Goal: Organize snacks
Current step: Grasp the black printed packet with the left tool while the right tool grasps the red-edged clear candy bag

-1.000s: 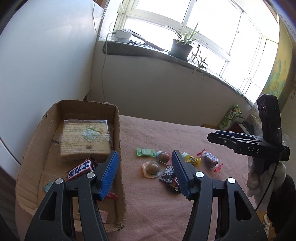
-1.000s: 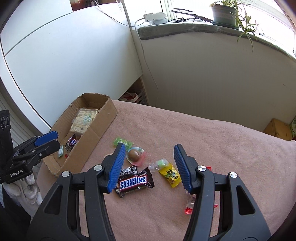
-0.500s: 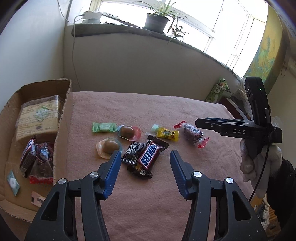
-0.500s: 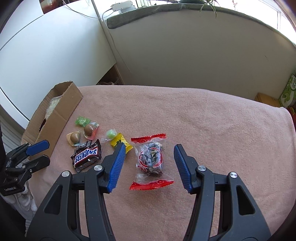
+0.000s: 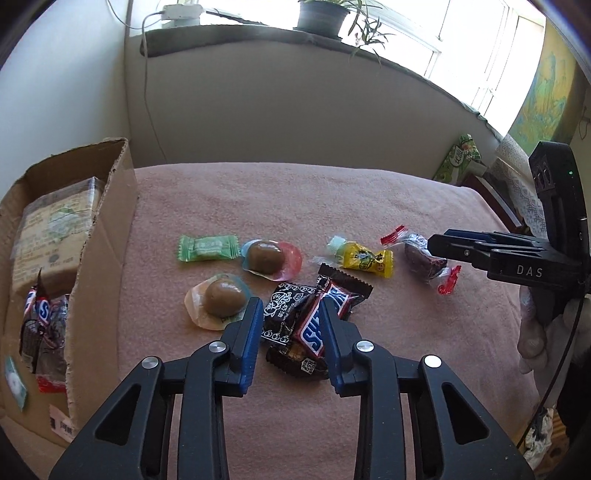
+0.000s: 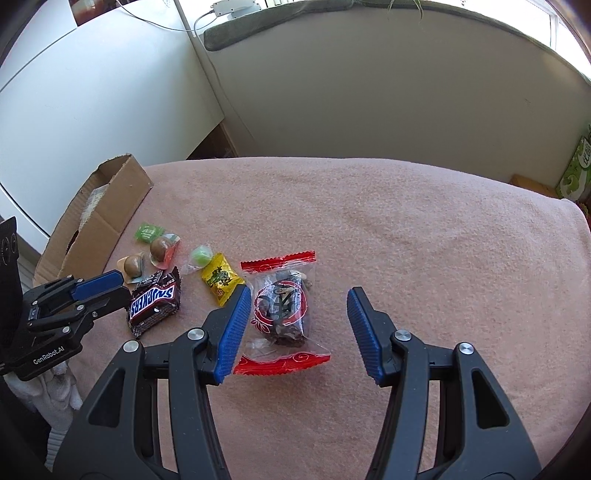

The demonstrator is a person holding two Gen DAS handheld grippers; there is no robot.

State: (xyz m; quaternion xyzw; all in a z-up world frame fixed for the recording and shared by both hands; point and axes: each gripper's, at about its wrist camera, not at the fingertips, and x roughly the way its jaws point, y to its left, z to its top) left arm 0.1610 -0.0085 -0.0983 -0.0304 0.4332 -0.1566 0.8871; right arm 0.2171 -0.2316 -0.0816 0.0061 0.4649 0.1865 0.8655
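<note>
Snacks lie on a pink cloth. My left gripper (image 5: 290, 314) is partly closed, its blue pads on either side of a Snickers bar (image 5: 321, 321) and a black packet (image 5: 282, 310); I cannot tell if the pads touch them. My right gripper (image 6: 297, 295) is open just above a clear red-edged packet (image 6: 282, 314), which lies nearer its left pad. A yellow candy (image 5: 364, 256), a green candy (image 5: 207, 247) and two jelly cups (image 5: 267, 254) (image 5: 221, 299) lie close by. The cardboard box (image 5: 99, 251) at the left holds several snacks.
A wall and a window sill with a potted plant (image 5: 325, 13) stand behind the table. A green carton (image 5: 458, 158) sits past the far right edge. The cloth's right half (image 6: 443, 240) bears nothing.
My left gripper swung from the box to the Snickers pile, came down and narrowed. My right gripper moved right from the Snickers to the red-edged packet and came closer to it.
</note>
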